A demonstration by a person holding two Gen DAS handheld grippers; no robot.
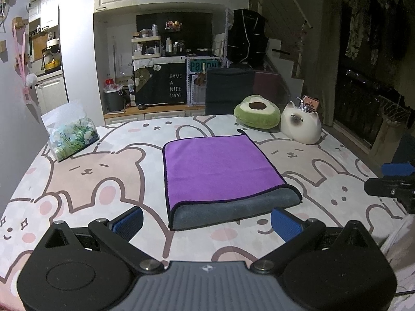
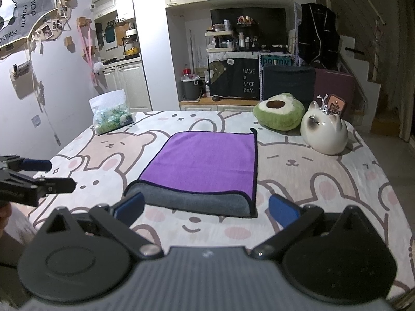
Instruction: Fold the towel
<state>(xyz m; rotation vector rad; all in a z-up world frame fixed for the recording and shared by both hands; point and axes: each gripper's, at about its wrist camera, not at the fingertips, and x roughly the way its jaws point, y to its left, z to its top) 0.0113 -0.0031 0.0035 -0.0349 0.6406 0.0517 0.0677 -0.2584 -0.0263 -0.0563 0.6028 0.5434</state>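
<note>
A purple towel (image 1: 218, 168) with a grey underside and dark trim lies folded over flat on the bunny-print tablecloth; the grey fold faces me. It also shows in the right wrist view (image 2: 205, 165). My left gripper (image 1: 206, 224) is open and empty, just in front of the towel's near fold. My right gripper (image 2: 206, 211) is open and empty, also just before the near fold. The right gripper shows at the right edge of the left wrist view (image 1: 394, 181); the left gripper shows at the left edge of the right wrist view (image 2: 41, 176).
A green avocado cushion (image 1: 258, 115) and a white cat figure (image 1: 302, 127) stand at the far right of the table. A plastic bag with a green print (image 1: 70, 136) sits far left. A wall runs along the left side. A dark chair back (image 1: 229, 90) stands behind the table.
</note>
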